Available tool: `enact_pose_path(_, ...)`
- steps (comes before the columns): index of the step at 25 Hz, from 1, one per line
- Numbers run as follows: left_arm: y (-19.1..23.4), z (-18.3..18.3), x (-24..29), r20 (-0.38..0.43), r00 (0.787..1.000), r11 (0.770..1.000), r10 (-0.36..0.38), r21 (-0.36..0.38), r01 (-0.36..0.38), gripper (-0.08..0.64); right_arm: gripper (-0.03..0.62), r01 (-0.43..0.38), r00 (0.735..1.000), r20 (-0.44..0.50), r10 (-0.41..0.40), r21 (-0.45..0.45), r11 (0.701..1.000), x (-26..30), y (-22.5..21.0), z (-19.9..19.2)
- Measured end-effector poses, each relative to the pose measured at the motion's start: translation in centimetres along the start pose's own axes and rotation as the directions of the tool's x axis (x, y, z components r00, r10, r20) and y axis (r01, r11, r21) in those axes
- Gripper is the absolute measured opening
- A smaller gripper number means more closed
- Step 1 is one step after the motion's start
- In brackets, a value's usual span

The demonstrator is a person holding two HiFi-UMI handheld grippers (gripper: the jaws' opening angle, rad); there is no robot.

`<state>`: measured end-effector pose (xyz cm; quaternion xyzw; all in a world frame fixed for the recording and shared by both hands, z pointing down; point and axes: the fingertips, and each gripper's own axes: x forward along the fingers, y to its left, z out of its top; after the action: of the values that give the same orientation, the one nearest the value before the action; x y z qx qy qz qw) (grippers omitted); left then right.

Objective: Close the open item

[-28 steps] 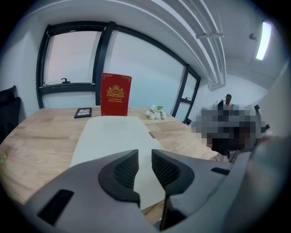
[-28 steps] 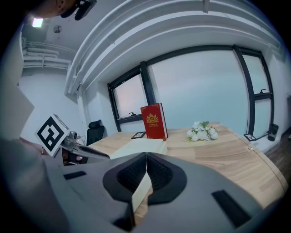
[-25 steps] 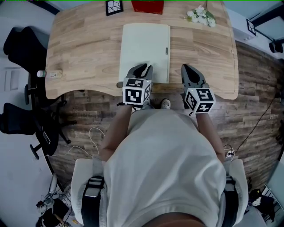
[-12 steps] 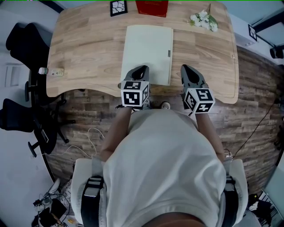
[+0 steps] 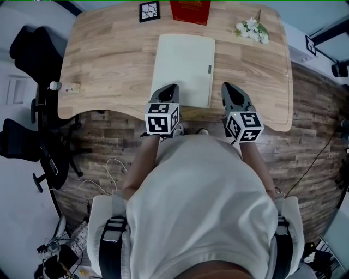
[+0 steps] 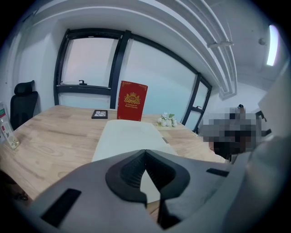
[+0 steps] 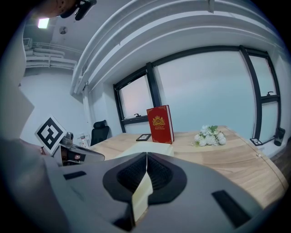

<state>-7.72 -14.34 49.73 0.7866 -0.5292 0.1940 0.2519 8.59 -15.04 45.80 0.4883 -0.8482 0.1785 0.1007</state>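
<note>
The left gripper (image 5: 168, 88) has just brought its fingers (image 6: 129, 175) together; a second ago they stood apart. Nothing is caught between them. It has also slid a little leftward along the near edge of the pale folder (image 5: 185, 62).

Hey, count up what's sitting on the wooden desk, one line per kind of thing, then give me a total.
cream flat case: 1
red book: 1
white flower bunch: 1
black-and-white patterned tile: 1
small bottle: 1
Total: 5
</note>
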Motion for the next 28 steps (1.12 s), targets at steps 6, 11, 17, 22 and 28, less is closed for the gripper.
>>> enact_pose_path(6,0.9,0.1,-0.8,0.008,1.0,0.999,0.009,-0.031,-0.009,0.02,0.02,-0.009,1.0,0.006,0.009,-0.003,1.0,-0.1,0.4,0.4)
enact_pose_path(11,1.7,0.6,-1.6,0.027,0.999,0.998,0.021,-0.058,-0.019,0.02,0.019,-0.014,1.0,0.008,0.014,-0.008,1.0,-0.4,0.8,0.5)
enact_pose_path(17,2.4,1.2,-2.3,0.048,0.998,0.996,0.029,-0.082,-0.025,0.02,0.02,-0.018,1.0,0.009,0.018,-0.016,1.0,-0.5,1.2,0.6)
enact_pose_path(22,2.9,1.3,-2.6,0.052,0.998,0.995,0.033,-0.091,-0.028,0.02,0.019,-0.021,1.0,0.013,0.022,-0.016,1.0,-0.4,1.4,0.6)
enact_pose_path(28,3.5,1.3,-2.9,0.054,0.997,0.995,0.047,-0.096,-0.042,0.02,0.02,-0.025,1.0,0.015,0.025,-0.014,1.0,-0.2,1.8,0.7)
